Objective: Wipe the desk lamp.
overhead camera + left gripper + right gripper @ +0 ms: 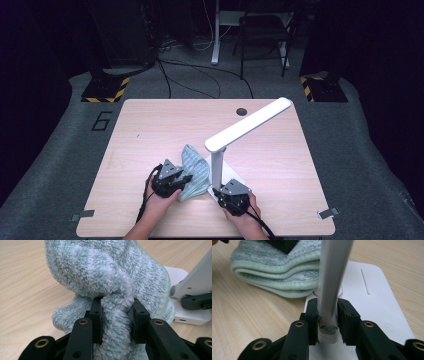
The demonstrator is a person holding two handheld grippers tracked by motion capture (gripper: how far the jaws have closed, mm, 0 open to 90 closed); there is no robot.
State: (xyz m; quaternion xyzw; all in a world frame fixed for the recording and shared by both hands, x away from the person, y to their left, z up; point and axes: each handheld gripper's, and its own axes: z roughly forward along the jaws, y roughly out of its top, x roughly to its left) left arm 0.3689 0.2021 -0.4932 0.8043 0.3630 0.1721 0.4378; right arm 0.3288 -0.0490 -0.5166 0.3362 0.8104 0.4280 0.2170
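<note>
Plainly legible, only a painted "6" beside table

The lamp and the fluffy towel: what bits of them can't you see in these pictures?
- Lamp head's underside: high view, faces down, so lit or not is unclear.
- Lamp base: high view, right claw covers its near part.
- Lamp post top: right gripper view, cut off by the upper edge.
- Towel fold: left gripper view, left claw pinches it; its lower end is hidden.

Table brightly lit, dark surroundings, soft focus.
</note>
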